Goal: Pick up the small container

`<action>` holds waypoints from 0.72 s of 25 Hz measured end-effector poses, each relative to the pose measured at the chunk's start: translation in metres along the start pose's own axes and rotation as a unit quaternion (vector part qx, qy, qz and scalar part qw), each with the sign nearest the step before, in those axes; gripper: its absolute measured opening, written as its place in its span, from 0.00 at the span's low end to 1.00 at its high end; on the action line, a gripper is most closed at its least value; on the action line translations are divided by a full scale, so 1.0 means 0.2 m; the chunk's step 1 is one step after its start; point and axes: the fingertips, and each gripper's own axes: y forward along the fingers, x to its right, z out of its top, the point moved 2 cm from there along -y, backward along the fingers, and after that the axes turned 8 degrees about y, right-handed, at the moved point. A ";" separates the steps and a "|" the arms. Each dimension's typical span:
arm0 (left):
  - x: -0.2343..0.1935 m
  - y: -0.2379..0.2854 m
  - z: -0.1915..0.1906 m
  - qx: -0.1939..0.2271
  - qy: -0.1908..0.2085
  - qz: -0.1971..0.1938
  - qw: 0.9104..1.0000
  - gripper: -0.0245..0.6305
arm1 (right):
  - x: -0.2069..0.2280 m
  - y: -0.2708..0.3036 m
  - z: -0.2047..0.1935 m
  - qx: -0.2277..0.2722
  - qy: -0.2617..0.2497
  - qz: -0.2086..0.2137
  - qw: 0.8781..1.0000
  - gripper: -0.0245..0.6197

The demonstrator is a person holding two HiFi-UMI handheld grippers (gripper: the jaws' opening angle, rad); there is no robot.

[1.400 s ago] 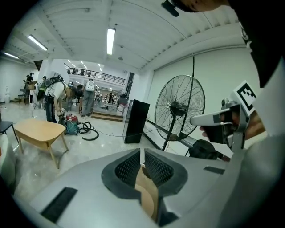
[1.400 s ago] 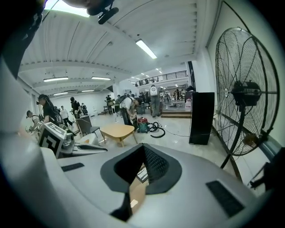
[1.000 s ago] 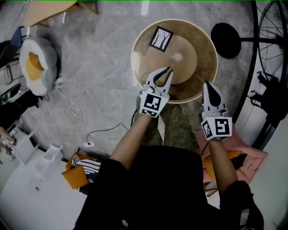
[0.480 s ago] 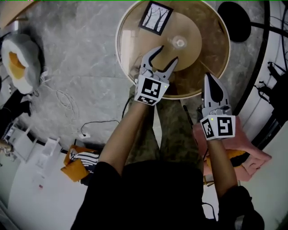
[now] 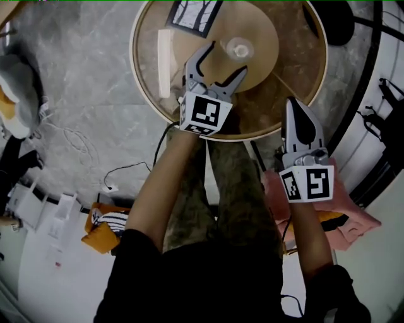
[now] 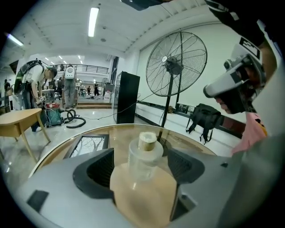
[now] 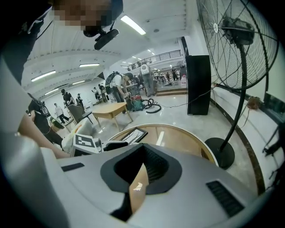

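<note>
Nearest to me, my right gripper (image 5: 294, 108) hangs with its jaws pressed together and nothing in them, its tip just over the near rim of the round table (image 5: 136, 70), close above my knee and beside the pink cloth (image 5: 353, 213). A little further out is what has changed: a second ago my left gripper (image 5: 226, 58) was pinched together and higher. It now sits lower over the glass, and its jaws have just been opening to a wide spread. Nothing is between the pads yet. In the left gripper view the small container (image 5: 238, 48), a clear little jar with a pale cap, stands upright just past the tips and framed between the two jaws, near the middle of the table. I judge the approach is nearly done and I only need to slide forward and close on the jar's body. The tabletop around the jar is bare on my side, so I have room to push in level without clipping anything. The table's near edge is already behind my left fingertips. Beyond the jar lies the framed picture (image 5: 192, 14), flat near the far rim and well apart from it, so a slight overshoot should be harmless. Furthest off, the standing fan (image 6: 176, 62) rises past the table, clear of my path.
</note>
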 end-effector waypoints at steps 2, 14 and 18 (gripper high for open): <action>0.01 0.05 -0.03 0.002 -0.010 0.004 1.000 0.60 | 0.04 0.00 -0.05 -0.006 0.005 -0.002 1.000 0.06; 0.05 0.26 -0.02 -0.001 0.007 -0.004 1.000 0.61 | 0.22 0.02 -0.08 -0.006 0.020 -0.015 1.000 0.06; 0.06 0.31 -0.01 -0.002 0.015 -0.005 1.000 0.61 | 0.25 0.02 -0.08 -0.004 0.027 -0.019 0.999 0.06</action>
